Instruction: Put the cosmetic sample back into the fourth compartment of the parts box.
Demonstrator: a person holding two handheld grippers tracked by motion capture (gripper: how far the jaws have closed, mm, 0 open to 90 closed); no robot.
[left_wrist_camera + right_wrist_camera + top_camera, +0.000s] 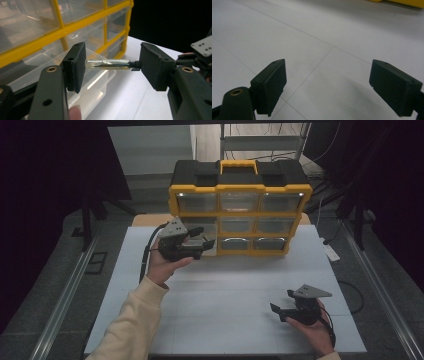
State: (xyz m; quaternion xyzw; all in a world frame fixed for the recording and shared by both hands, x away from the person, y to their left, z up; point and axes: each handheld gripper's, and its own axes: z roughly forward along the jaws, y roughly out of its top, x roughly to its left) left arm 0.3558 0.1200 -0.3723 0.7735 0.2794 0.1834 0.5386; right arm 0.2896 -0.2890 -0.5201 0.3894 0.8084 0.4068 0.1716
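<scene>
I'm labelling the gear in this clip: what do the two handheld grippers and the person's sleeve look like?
Both the left gripper and right gripper are black, with two blocky rectangular jaws, brass-coloured pivot rings, a grey three-cornered plate with small holes on top and a trailing black cable. The left arm wears a cream long sleeve.

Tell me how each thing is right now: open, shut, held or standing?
Yellow-and-black plastic drawer organizer: standing upright on the table.
Clear plastic drawer: pulled out partway.
Small clear glass tube with black tip: held end to end, level.
Left claw: shut on the tube.
Right claw: open, nothing between its jaws, above the white table.
</scene>
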